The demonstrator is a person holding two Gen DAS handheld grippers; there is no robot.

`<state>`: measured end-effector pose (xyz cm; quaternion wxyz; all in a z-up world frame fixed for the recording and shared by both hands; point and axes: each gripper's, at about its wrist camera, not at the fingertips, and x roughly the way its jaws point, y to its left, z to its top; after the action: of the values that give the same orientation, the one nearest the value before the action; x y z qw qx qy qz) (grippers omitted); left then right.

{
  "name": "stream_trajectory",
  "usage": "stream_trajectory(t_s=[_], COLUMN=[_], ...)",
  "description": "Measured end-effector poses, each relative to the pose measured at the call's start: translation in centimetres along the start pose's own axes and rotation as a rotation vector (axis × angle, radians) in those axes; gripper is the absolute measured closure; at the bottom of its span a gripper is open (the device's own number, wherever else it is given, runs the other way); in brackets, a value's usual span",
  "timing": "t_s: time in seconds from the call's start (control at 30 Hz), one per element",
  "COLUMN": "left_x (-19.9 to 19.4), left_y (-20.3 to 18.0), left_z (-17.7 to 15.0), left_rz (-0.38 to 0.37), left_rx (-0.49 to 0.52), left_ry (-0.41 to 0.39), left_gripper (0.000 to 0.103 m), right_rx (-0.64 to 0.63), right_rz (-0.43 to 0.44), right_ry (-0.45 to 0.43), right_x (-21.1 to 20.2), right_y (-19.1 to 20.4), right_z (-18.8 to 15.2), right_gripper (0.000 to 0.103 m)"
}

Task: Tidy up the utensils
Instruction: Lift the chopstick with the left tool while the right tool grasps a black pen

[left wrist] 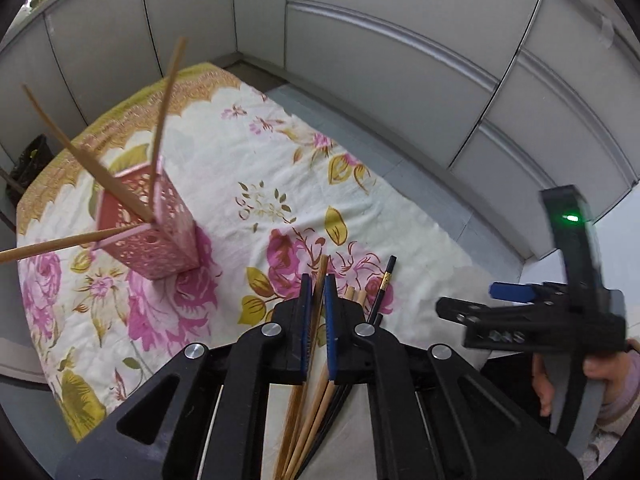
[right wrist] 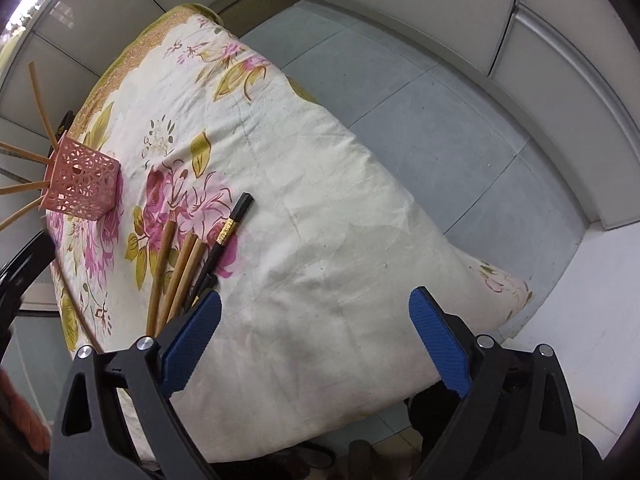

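Left wrist view has the left gripper [left wrist: 319,312] pinched down on a single wooden chopstick [left wrist: 319,280], blue pads tight against it on both sides, with the stick poking out past the fingertips. Below it on the floral tablecloth [left wrist: 248,168] sits the rest of the loose pile: a few more wooden chopsticks [right wrist: 176,268] and a black chopstick [right wrist: 226,230] with a gold band, all lying side by side near the cloth's near edge. The pink perforated utensil holder [left wrist: 160,224] stands upright further back on the left, well apart from the pile, with four wooden chopsticks already fanning out of its top at different angles. From the right wrist view, the right gripper [right wrist: 316,344] is spread wide with nothing between its blue pads, hanging over a bare patch of cloth just right of the pile.
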<state>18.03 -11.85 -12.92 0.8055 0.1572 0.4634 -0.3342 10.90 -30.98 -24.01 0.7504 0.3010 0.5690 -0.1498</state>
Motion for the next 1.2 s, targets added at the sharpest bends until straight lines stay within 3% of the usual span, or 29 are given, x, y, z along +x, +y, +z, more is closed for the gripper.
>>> stream_trajectory(t_s=[0.1,0.3,0.6,0.7,0.9,1.03,1.2], left_x=[-4.7,-10.3,-14.6,-15.8,-17.6,-18.7,-20.1], left_y=[0.0,1.0,1.8,1.8,1.6,1.1,0.1], left_z=[-0.7,-1.8,-3.1,-3.4,-4.1,-4.3,-4.3], left_rz=[0.009,0.005,-0.001,0.004,0.005,0.012,0.014], left_rx=[-0.002,-0.02,-0.015,-0.023,-0.036,-0.04,-0.046], left_ry=[-0.093,-0.236,-0.343,-0.374,-0.413,-0.434,-0.47], left_gripper=[0.098,0.099,0.099,0.099,0.099,0.099,0.099], right_rx=[0.046,0.108,0.156,0.108,0.072,-0.003,-0.083], right_rz=[0.009,-0.089,-0.192,-0.243,-0.062,-0.002,0.06], right_ry=[0.058,0.136,0.11,0.052,-0.071,-0.213,-0.33], right_x=[1.0,3.2,5.1,5.1,2.8,-1.9,-7.3], right_y=[1.6,4.6,7.8,9.1,8.6,8.7,8.8], right_z=[1.6,4.5,5.5,5.0,2.9,0.9,-0.6], right_gripper=[0.031,0.056,0.064,0.09,0.094,0.094,0.094])
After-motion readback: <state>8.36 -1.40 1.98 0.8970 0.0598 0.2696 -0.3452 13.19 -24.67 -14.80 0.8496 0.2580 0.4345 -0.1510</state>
